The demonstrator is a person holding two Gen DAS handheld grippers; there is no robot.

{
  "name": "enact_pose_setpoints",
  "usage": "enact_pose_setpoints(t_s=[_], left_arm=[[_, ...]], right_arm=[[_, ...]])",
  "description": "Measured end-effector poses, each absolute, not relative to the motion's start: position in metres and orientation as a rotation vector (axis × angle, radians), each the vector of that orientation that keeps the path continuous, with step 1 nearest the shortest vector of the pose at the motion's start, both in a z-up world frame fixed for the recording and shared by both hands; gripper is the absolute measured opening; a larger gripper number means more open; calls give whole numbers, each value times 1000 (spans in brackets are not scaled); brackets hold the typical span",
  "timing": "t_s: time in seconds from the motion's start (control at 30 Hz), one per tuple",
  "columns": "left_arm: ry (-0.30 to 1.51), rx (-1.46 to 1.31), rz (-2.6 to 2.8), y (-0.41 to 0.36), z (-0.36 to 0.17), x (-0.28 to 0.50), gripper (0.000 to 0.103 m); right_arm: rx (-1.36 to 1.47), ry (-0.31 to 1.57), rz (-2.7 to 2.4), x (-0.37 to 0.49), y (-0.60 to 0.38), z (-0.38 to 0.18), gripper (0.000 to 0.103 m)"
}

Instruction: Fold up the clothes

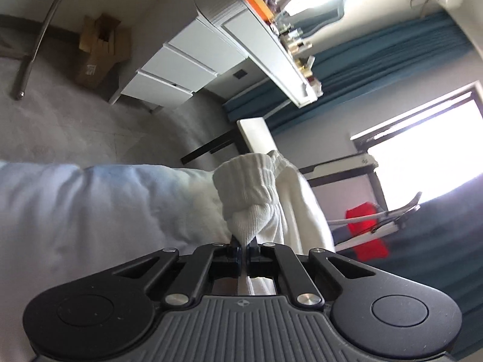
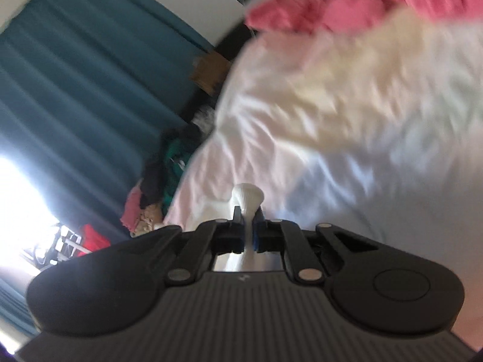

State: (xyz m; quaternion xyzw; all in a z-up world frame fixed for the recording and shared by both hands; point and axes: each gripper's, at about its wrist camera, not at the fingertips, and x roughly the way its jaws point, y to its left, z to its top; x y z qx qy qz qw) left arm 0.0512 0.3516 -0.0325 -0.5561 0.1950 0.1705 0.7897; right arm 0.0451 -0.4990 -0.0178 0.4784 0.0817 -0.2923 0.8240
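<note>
Left wrist view: left gripper (image 1: 244,249) clamped narrow on a white garment (image 1: 250,202), ribbed cuff bunched just past the fingertips, more white cloth trailing right and through the gap toward the camera. Behind it, pale bedding (image 1: 90,205) to the left, then bare grey floor (image 1: 75,120) with open room, a cardboard box (image 1: 99,51), a white drawer unit (image 1: 181,63), teal curtains (image 1: 377,60) and a bright window (image 1: 422,157) farthest off.

Right wrist view, blurred: right gripper (image 2: 248,220) pinched shut on a thin fold of the same white cloth (image 2: 247,196), a small knob poking out between the fingers. Beyond, rumpled white bedsheet (image 2: 332,135) filling the right side, its edge running diagonally; a pink garment (image 2: 347,3) at the far top. Left of the edge, a heap of mixed clothes (image 2: 160,181), then teal curtain (image 2: 75,90).
</note>
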Motion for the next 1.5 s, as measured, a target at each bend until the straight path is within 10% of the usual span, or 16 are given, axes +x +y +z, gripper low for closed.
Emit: enact_pose_setpoints(t_s=[0.57, 0.7, 0.77, 0.93, 1.5], left_arm=[[696, -1019, 311, 386, -37, 7, 10], [728, -901, 259, 378, -29, -2, 37], [730, -783, 250, 366, -15, -8, 55], [654, -505, 187, 320, 25, -18, 83], [663, -141, -359, 12, -18, 73, 96]], right_arm=[[1242, 316, -670, -84, -531, -124, 17], [1180, 348, -709, -89, -528, -113, 69], [1035, 352, -750, -89, -524, -92, 79], [811, 371, -595, -56, -518, -54, 80], [558, 747, -253, 131, -550, -80, 78]])
